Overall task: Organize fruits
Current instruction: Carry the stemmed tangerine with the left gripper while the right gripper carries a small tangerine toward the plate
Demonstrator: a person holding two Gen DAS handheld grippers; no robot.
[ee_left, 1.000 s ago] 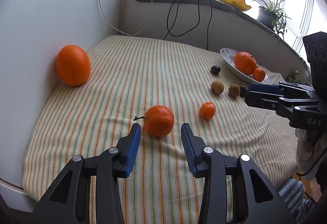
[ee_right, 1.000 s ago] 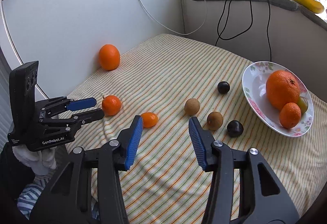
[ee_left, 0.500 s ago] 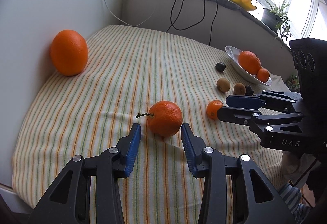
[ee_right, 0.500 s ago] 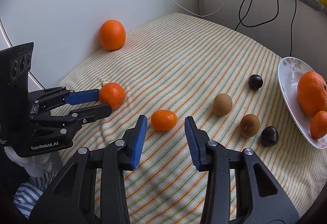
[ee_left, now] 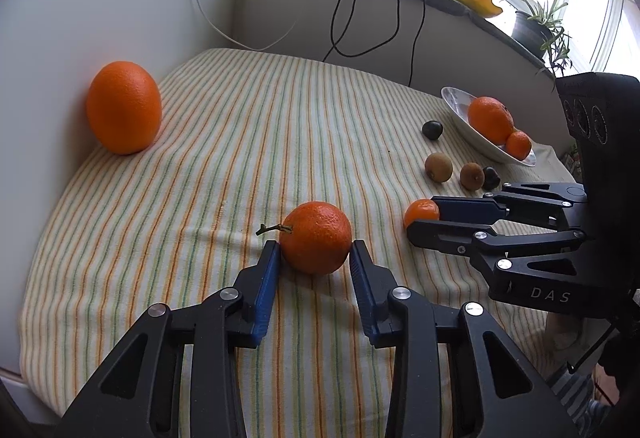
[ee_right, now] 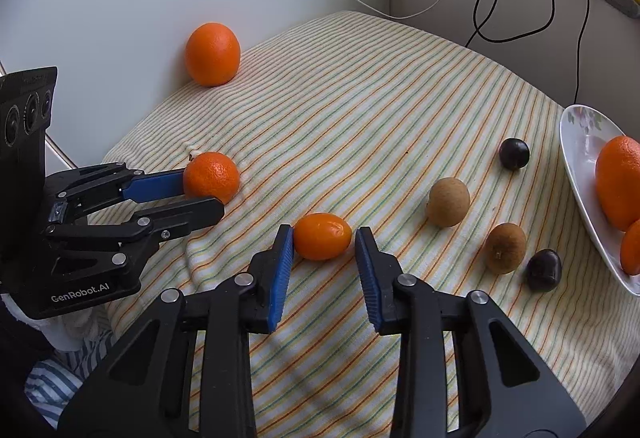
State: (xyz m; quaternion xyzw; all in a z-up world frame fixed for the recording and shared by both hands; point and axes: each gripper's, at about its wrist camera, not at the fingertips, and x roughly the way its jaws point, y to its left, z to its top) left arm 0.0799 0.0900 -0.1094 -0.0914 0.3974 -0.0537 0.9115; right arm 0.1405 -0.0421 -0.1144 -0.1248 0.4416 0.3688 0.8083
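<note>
My left gripper (ee_left: 314,252) is open, its blue fingers on either side of a stemmed tangerine (ee_left: 318,237) lying on the striped cloth (ee_left: 240,142). My right gripper (ee_right: 323,238) is open around a small oval orange fruit (ee_right: 323,236). In the right wrist view the left gripper (ee_right: 200,194) shows at the left with the tangerine (ee_right: 212,177). A white plate (ee_right: 580,158) at the right holds a large orange (ee_right: 618,180) and a smaller one (ee_right: 632,248).
A big orange (ee_left: 124,107) lies by the left wall. Two brown kiwis (ee_right: 448,196) (ee_right: 505,248) and two dark plums (ee_right: 514,153) (ee_right: 544,270) lie between the grippers and the plate. Cables (ee_left: 360,18) hang from the sill at the back.
Both grippers moved forward and lower. The tangerine now sits between the left fingers and the small oval fruit between the right fingers. Both stay open.
</note>
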